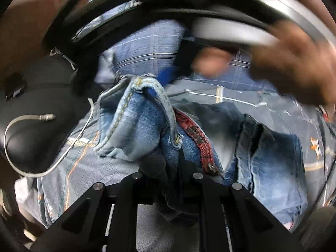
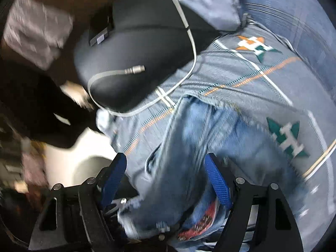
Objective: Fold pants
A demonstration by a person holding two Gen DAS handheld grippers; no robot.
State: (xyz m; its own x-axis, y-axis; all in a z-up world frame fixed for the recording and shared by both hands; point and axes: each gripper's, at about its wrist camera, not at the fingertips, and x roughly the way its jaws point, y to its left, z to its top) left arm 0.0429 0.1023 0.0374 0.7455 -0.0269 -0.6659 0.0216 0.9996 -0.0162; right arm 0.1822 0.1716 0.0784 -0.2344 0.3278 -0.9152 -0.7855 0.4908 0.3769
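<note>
Blue jeans with a red patterned belt lie bunched on a blue patterned bedspread. My left gripper is shut on a fold of the jeans near the waistband; the fingertips are buried in denim. In the right wrist view the jeans run between the fingers of my right gripper, whose blue pads stand wide apart around the cloth without pinching it. The red belt shows near the gripper's base.
A black cushion with a grey cable across it sits at the bed's left edge. A blurred hand and a plaid pillow are beyond the jeans. White floor shows beside the bed.
</note>
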